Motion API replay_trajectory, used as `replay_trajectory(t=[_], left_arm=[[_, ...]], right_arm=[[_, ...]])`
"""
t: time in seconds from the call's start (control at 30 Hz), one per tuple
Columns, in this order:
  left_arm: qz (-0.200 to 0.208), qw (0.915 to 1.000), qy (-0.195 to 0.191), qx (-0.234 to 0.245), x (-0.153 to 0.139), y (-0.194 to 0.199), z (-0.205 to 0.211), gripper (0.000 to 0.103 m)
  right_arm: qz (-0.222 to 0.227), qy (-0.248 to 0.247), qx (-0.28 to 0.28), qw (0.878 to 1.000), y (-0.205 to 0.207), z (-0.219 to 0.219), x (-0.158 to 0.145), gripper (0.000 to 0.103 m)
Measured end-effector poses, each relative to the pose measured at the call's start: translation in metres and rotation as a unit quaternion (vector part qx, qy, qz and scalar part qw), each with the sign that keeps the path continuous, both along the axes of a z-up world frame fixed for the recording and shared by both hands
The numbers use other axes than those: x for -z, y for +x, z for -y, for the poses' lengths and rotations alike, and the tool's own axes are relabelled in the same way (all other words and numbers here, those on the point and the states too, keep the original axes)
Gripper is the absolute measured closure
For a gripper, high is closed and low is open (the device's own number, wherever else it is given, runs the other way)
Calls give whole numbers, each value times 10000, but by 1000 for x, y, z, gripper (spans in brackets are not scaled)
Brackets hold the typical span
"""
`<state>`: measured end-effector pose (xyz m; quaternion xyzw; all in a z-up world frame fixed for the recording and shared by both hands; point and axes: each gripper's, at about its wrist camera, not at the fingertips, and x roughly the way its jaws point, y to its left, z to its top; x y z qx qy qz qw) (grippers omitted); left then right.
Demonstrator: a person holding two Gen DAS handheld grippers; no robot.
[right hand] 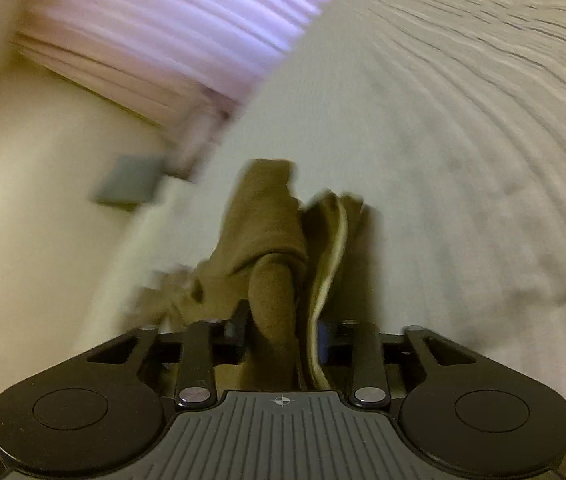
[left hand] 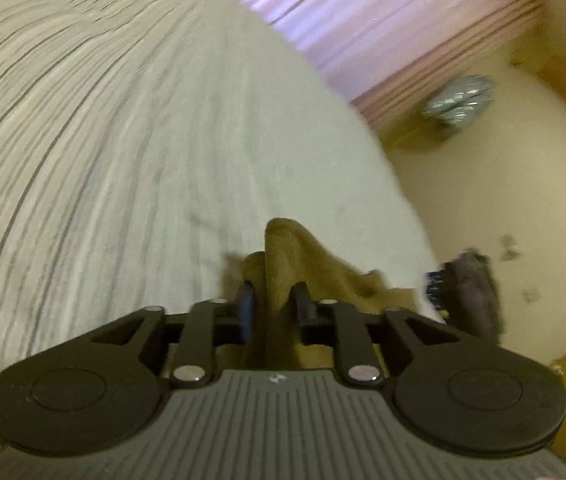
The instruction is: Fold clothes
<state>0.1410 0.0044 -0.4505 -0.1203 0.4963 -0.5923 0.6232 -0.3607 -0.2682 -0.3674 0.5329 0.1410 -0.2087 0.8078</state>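
Both grippers pinching the same brown garment (left hand: pixel 283 256) over the bed (left hand: pixel 123 140). L gripper (left hand: pixel 273 300): jaws clamped on a thin fold. R gripper (right hand: pixel 283 320): jaws wider, gripping a thick bunch incl. a pale-edged hem. Frames blurred. Cloth looks soft, light, floppy, will sag and bunch. Best grab pts prob corners/hem, spread apart, keep taut.

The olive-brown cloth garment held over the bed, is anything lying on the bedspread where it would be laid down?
Nothing visible does. The olive-brown cloth garment sits between the fingers of both grippers, and the striped white bedspread ahead looks bare in both blurred views. The grey pad lies off the bed, on the floor.
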Motion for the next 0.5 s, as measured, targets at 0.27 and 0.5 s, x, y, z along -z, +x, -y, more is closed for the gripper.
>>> replay_trajectory(t=[0.27, 0.5], left_arm=[[221, 9994, -254, -24, -12, 19, 12, 61], [431, 9966, -704, -31, -17, 24, 30, 98]], right_arm=[[115, -526, 201, 9983, 4, 28, -24, 41], [-110, -1209, 184, 9924, 52, 16, -28, 93]])
